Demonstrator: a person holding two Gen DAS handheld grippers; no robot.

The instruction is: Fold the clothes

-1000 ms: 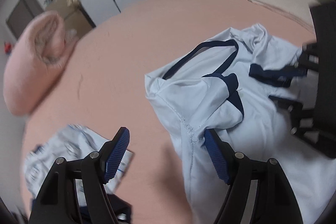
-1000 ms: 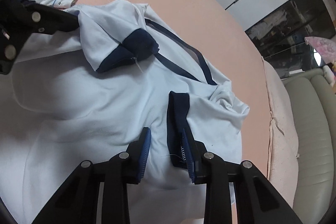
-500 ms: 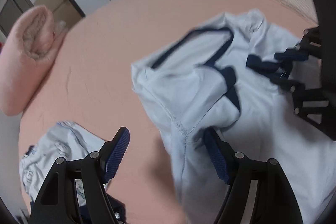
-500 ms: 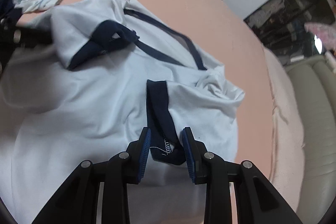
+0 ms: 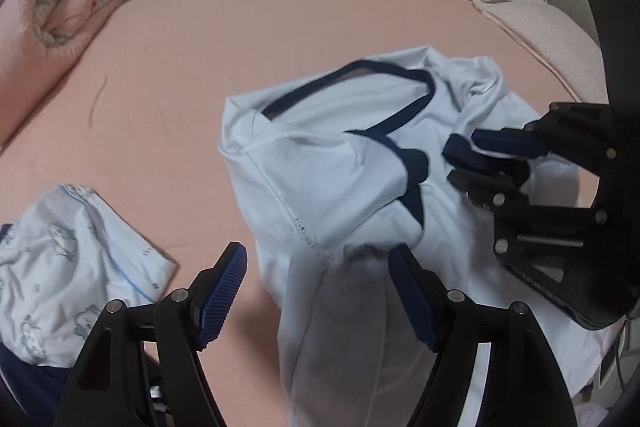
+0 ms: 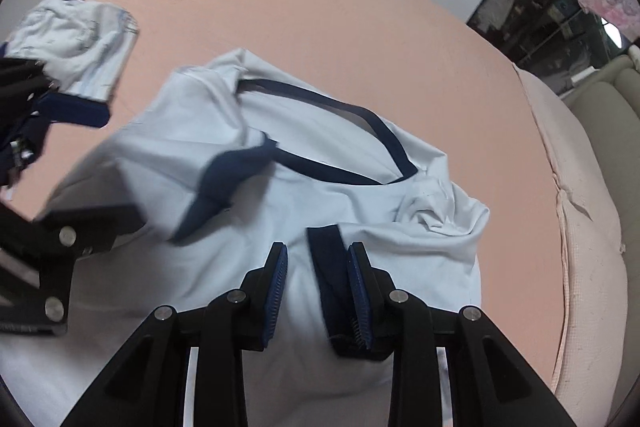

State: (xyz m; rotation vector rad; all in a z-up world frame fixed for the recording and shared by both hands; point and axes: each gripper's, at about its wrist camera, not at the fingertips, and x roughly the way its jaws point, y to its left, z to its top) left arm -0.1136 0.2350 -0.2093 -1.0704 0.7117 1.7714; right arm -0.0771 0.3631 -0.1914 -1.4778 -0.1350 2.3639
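Since the earlier frames, the pale blue shirt (image 5: 344,183) has been dragged toward the middle of the left wrist view, its navy-trimmed neckline now seen more squarely, and in the right wrist view the navy sleeve cuff (image 6: 334,267) has been drawn down between the fingers. The right gripper (image 6: 318,291) is set narrow; the cuff lies against the right-hand pad, while a gap is seen at the other pad, so whether the cloth is truly pinched cannot be told. The left gripper (image 5: 316,291) is spread wide, and a bunched side seam of the shirt passes between its fingers, only the right-hand finger being met by fabric; nothing is clamped.

Outward from the fingers, the shirt is spread, rumpled, over the pink bed (image 5: 192,75), one sleeve flipped across the chest. A second, printed garment (image 5: 68,263) is seen at the lower left of the left wrist view, near the shirt but apart from it. A rolled pink blanket (image 5: 52,11) lies at the upper left.

The shift is judged as straightening before the first fold: the sleeves are not yet laid flat. No brand, label or legible writing can be made out on either garment.
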